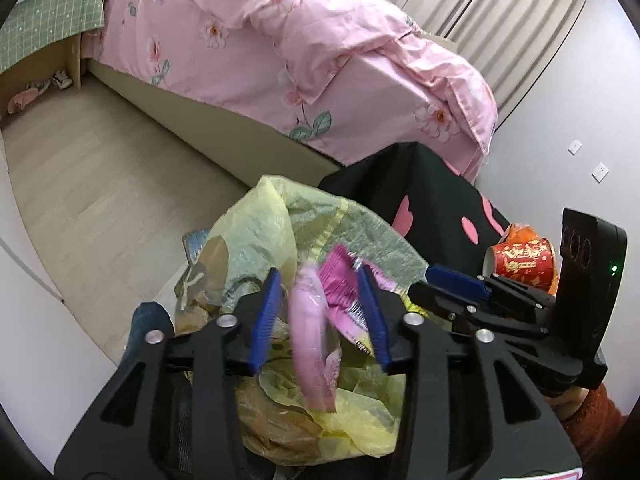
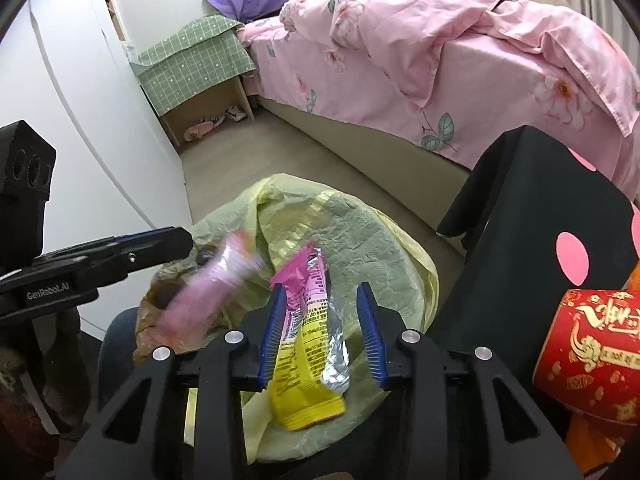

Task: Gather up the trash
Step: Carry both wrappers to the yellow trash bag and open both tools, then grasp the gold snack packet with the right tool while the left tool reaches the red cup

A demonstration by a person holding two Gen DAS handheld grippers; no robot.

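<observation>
my left tool jaws spread wide, nothing pinched, my right tool also gaping open, both angled downward side by side, bit of my right wrist's orange sleeve showing

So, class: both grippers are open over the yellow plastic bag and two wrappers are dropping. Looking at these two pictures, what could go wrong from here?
1. The blurred pale pink wrapper, falling between the left gripper fingers, might land on the crumpled yellow plastic bag's rim and slide out.
2. The pink-and-yellow foil snack wrapper below the open right gripper could snag on a blue finger pad.
3. The red paper cup lying near the right gripper might get knocked.
</observation>
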